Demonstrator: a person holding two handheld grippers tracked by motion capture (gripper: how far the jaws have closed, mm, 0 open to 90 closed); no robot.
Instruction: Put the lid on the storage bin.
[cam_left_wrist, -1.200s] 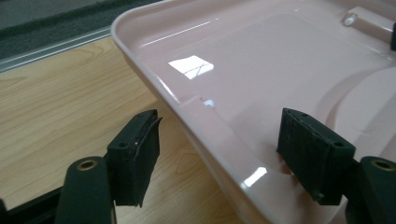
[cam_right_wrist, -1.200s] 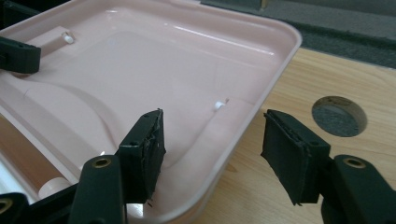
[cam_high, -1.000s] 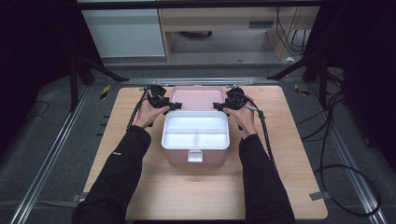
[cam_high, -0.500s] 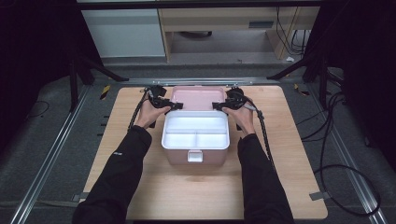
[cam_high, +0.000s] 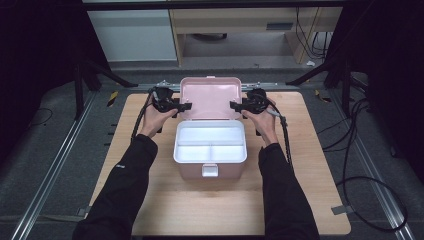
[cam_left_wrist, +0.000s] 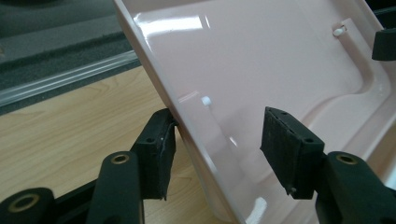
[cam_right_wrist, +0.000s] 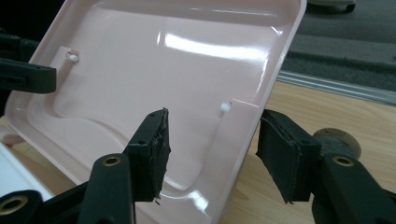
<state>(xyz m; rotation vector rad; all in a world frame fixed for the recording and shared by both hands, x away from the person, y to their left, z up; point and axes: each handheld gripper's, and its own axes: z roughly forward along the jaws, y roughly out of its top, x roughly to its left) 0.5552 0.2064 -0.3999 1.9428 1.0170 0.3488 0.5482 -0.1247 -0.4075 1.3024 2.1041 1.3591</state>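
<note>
Between grippers: pink box on table, lid raised steeper than second ago. White divided tray inside, compartments empty. Left gripper, right gripper straddle lid side edges; jaws just closing, not clamped, gaps visible. Bare tabletop outboard both sides.

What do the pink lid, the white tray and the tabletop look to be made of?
Pink lid: seemingly glossy moulded plastic; bright glare streaks, rounded rim, moulded pegs. White tray: likely smooth plastic too, with moulded dividers, less shiny. Tabletop: pale wood or wood-look laminate, matte, with visible grain lines; which of the two is unclear.
</note>
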